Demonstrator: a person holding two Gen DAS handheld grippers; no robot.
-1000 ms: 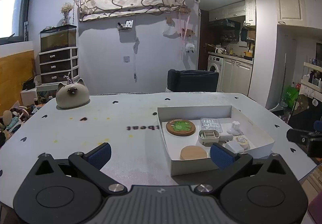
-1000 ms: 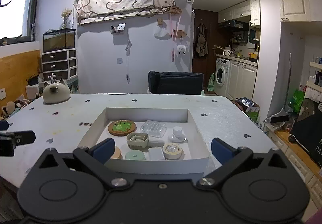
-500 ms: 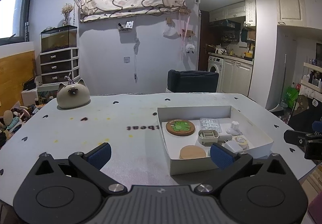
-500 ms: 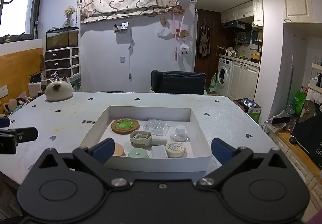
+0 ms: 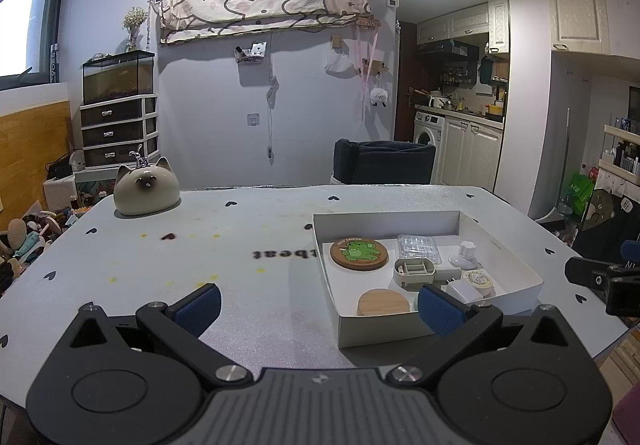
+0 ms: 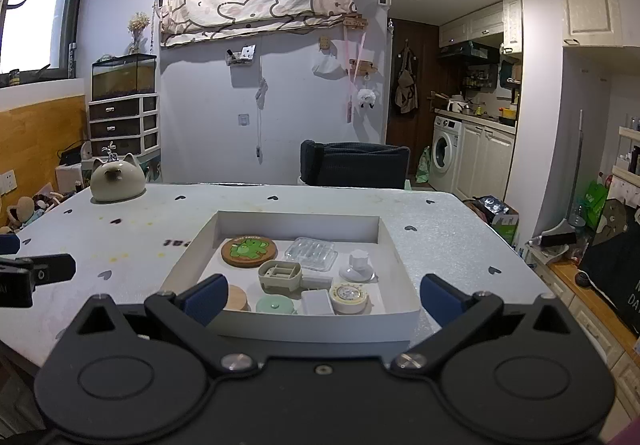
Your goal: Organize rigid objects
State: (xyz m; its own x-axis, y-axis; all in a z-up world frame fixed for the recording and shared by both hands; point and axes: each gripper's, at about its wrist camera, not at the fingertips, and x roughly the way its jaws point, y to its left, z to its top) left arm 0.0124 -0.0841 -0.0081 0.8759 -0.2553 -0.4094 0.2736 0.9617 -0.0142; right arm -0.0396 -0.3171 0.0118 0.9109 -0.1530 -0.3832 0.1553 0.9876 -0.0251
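Left gripper (image 5: 318,307) and right gripper (image 6: 322,299) both spread wide, empty. White box (image 6: 296,223) near table's (image 5: 240,229) right edge (frog coaster (image 6: 249,251), tape roll (image 6: 348,297) inside).

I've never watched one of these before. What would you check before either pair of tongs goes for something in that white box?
1. Left tongs open and empty: ok.
2. Right tongs open and empty: ok.
3. White box in full view from the right wrist: ok.
4. Frog coaster lying flat with free space around it: ok.
5. Mint lid clear of its neighbours: not ok, it sits tight beside the white block.
6. Which item goes where: cannot tell, no target spot shows.
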